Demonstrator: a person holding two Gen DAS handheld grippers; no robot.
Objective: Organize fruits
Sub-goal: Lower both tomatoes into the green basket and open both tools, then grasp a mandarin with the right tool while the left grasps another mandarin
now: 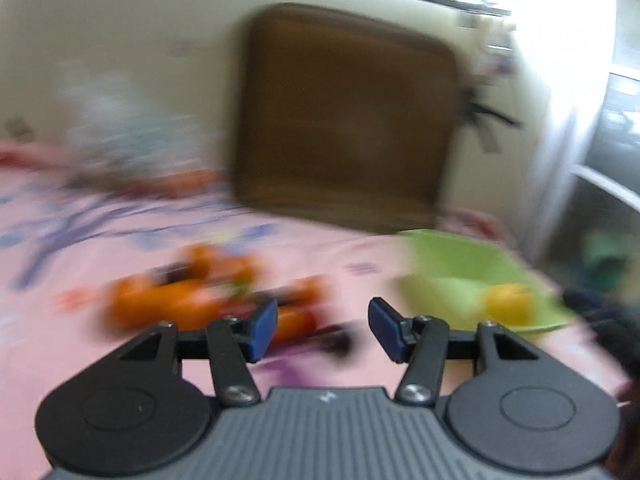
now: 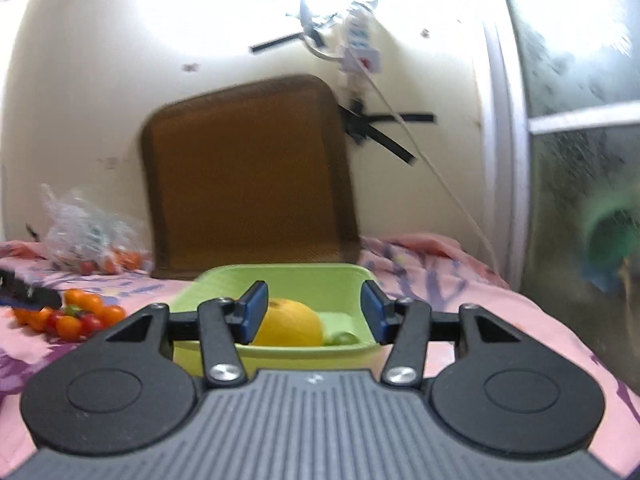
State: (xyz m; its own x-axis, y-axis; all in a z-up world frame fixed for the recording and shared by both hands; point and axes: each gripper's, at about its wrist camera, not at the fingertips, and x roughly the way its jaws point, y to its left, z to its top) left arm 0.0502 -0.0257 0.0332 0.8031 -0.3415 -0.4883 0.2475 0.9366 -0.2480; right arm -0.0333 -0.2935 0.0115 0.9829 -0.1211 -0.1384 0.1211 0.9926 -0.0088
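1. We see the yellow fruit (image 2: 289,326) lying inside the green basket (image 2: 280,276), with a small green fruit (image 2: 340,337) just beside it at 3 o'clock.
2. A cluster of small orange and red fruits (image 2: 76,318) lies on the pink bedsheet (image 2: 460,280), at 9 o'clock from the basket and apart from it.
3. Our right gripper (image 2: 314,312) is spread open and empty, hovering just in front of the basket.
4. Our left gripper (image 1: 323,328) is also parted and empty; its view is heavily blurred, showing the orange cluster (image 1: 192,300) just beyond its left finger and the basket (image 1: 452,264) at 2 o'clock.
5. Behind the basket a brown board (image 2: 248,176) leans on the wall, and a clear plastic bag (image 2: 84,232) holding more fruit sits at 10 o'clock.
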